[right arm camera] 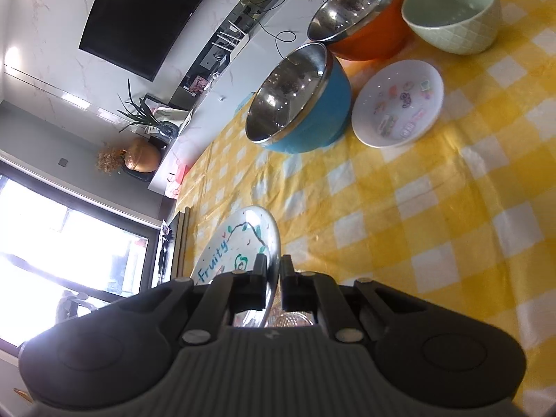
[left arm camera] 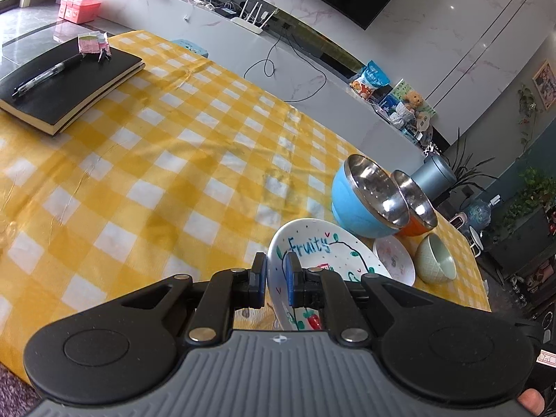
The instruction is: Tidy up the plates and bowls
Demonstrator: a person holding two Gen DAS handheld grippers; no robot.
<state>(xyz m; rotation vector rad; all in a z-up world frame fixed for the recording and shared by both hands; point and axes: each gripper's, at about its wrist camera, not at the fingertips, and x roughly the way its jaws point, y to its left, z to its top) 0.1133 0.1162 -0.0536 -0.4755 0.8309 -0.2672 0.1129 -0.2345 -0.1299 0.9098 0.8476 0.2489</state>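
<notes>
A white plate painted with the word "Fruity" (left arm camera: 323, 257) hangs above the yellow checked tablecloth (left arm camera: 156, 173), held by both grippers at once. My left gripper (left arm camera: 276, 271) is shut on its near rim. My right gripper (right arm camera: 272, 271) pinches the opposite rim of the same Fruity plate (right arm camera: 239, 239). Beyond it stand a blue steel-lined bowl (left arm camera: 361, 205), an orange steel-lined bowl (left arm camera: 417, 226), a pale green bowl (left arm camera: 436, 260) and a small white plate with stickers (left arm camera: 394, 259). In the right wrist view: blue bowl (right arm camera: 312, 104), orange bowl (right arm camera: 368, 24), green bowl (right arm camera: 455, 14), small plate (right arm camera: 399, 104).
A black notebook (left arm camera: 69, 83) with a pen (left arm camera: 48, 74) on it lies at the table's far left corner. Behind the table runs a low white cabinet (left arm camera: 312, 80) with a router, cables and toys. A grey canister (left arm camera: 434, 173) stands past the bowls.
</notes>
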